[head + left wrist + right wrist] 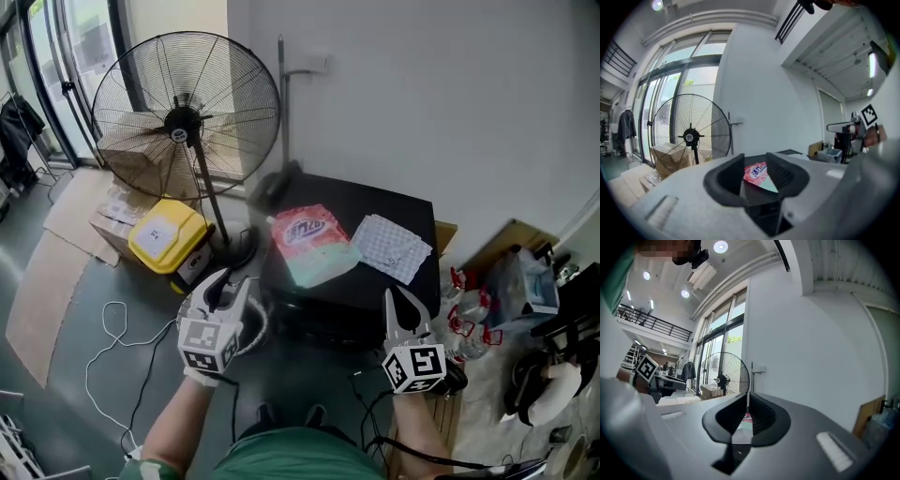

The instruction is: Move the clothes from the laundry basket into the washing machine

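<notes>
Clothes: none in view; both sets of jaws empty.
We find no garment and no laundry basket in any view, only a black unit (375, 281) carrying a pink detergent bag (309, 239); we cannot tell whether it is the washing machine. The left gripper (225, 284) has its jaws partly apart around nothing; the right gripper (404, 305) has its jaws closed on nothing. We expect garments to be light, limp and prone to trailing, so we would pinch a bunched fold near the middle.

We see one black, box-shaped machine (375, 199) ahead; a white patterned cloth (389, 247) lies flat on the right of its top.
</notes>
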A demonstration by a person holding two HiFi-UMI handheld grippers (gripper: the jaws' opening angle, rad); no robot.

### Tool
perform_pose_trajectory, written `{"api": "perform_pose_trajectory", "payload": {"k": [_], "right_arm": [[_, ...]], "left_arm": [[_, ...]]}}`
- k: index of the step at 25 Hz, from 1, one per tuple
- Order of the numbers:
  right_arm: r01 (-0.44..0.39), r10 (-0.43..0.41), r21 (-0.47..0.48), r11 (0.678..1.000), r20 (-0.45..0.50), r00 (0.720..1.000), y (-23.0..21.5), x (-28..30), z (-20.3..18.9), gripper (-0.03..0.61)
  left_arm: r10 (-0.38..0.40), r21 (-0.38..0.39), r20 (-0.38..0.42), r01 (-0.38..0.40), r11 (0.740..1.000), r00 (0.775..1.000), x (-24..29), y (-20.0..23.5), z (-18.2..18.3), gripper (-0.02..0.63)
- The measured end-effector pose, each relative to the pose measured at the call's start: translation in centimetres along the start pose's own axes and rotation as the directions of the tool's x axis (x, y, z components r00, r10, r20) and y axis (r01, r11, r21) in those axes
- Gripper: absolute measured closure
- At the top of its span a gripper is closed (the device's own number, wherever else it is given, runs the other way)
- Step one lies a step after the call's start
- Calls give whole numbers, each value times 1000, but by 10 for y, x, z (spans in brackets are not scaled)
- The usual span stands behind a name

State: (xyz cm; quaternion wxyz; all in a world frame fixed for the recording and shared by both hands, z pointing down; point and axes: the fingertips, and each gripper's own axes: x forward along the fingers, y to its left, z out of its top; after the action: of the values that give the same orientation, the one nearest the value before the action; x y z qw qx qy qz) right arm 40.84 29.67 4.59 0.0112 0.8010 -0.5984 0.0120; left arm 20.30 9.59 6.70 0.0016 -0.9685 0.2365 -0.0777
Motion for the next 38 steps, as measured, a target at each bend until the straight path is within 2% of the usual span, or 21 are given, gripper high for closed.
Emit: {"api": "perform_pose_trajectory", "payload": {"k": [38], "right_arm": [[-12,12,-25,1000,3,1000,24,0,2,569]], "left_arm": [[-7,-15,-11,6,1000,1000,-10,12,-10,469]]}}
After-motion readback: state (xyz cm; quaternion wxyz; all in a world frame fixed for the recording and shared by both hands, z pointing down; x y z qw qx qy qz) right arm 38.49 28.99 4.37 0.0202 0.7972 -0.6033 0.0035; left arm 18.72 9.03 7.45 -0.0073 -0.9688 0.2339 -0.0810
